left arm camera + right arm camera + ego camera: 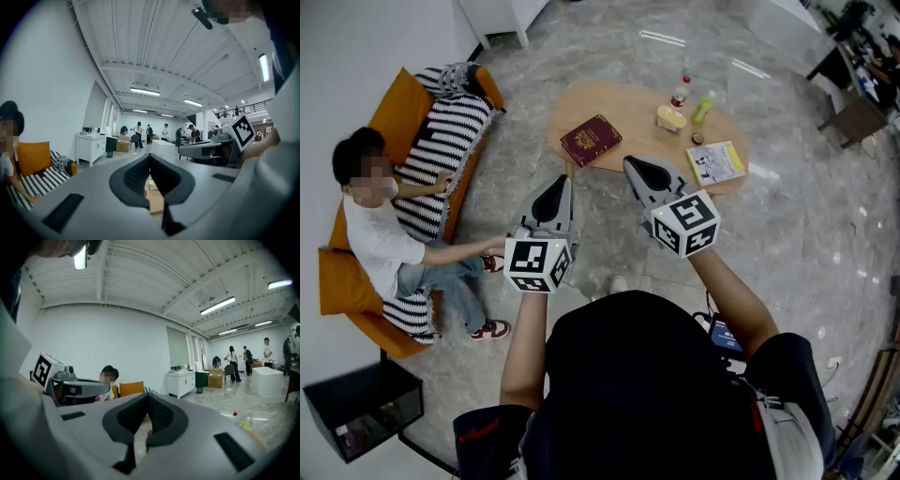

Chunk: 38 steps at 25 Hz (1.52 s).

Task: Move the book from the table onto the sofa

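Observation:
A maroon book (591, 141) lies flat on the left part of the oval wooden table (619, 101). The orange sofa (394, 117) with a striped blanket (441, 155) stands at the left, and a person (380, 234) sits on it. My left gripper (560, 184) hovers above the floor just short of the table's near edge, shut and empty. My right gripper (636, 165) is over the table's near edge, to the right of the book, also shut and empty. In the left gripper view the gripper (150, 157) has its jaws together, as does the one (147, 397) in the right gripper view.
On the table's right part are a yellow booklet (715, 162), a red-capped bottle (679, 92), a green bottle (704, 106) and a wrapped snack (671, 116). A black box (361, 408) stands on the floor near left. A white cabinet (90, 146) stands beyond the sofa.

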### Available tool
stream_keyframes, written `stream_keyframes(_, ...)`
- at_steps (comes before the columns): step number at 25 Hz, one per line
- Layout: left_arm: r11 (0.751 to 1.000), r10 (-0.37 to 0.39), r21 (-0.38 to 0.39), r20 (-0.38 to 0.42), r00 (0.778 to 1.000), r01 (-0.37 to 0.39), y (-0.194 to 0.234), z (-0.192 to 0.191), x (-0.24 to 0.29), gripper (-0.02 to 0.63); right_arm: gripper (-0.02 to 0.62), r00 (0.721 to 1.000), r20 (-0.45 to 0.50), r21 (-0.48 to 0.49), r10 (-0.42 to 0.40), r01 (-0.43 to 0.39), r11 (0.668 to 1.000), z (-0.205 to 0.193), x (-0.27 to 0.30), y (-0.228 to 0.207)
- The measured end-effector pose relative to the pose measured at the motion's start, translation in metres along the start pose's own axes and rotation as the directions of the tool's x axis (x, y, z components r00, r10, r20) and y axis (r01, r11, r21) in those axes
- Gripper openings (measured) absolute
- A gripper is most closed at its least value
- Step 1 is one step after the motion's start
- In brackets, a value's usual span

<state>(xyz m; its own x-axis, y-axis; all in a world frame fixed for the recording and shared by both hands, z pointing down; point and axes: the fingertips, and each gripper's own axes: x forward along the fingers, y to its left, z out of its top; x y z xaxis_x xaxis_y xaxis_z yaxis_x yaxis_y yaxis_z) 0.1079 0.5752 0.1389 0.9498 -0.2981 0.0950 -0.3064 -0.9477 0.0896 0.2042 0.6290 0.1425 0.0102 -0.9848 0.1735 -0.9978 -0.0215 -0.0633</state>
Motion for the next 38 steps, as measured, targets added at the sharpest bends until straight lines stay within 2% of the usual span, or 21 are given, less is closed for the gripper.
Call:
stream_keyframes(10,1.000,0.007,-0.005,-0.004,1.000,-0.007,0.002,0.001,0.001,0.014,0.015,1.000,0.005,0.053,-0.002,0.002,0.999,0.001,0.002,-0.004)
stream_keyframes(23,0.999,0.035,-0.024,-0.017,0.999,-0.035,0.006,-0.006,0.008,0.015,0.015,1.000,-0.020,0.063,0.017,-0.016,0.998,-0.015,0.006,-0.014)
stream_keyframes(29,0.999,0.037,-0.028,-0.031,0.999,-0.038,0.022,-0.008,0.017,0.014,0.015,0.999,-0.042,0.071,0.023,-0.020,0.997,-0.020,0.024,-0.017)
stream_keyframes(38,0.999,-0.014,-0.043,-0.041,0.999,0.012,0.068,-0.007,0.064,0.014,0.015,0.997,-0.070,0.078,-0.020,0.025,0.997,-0.019,0.078,-0.041)
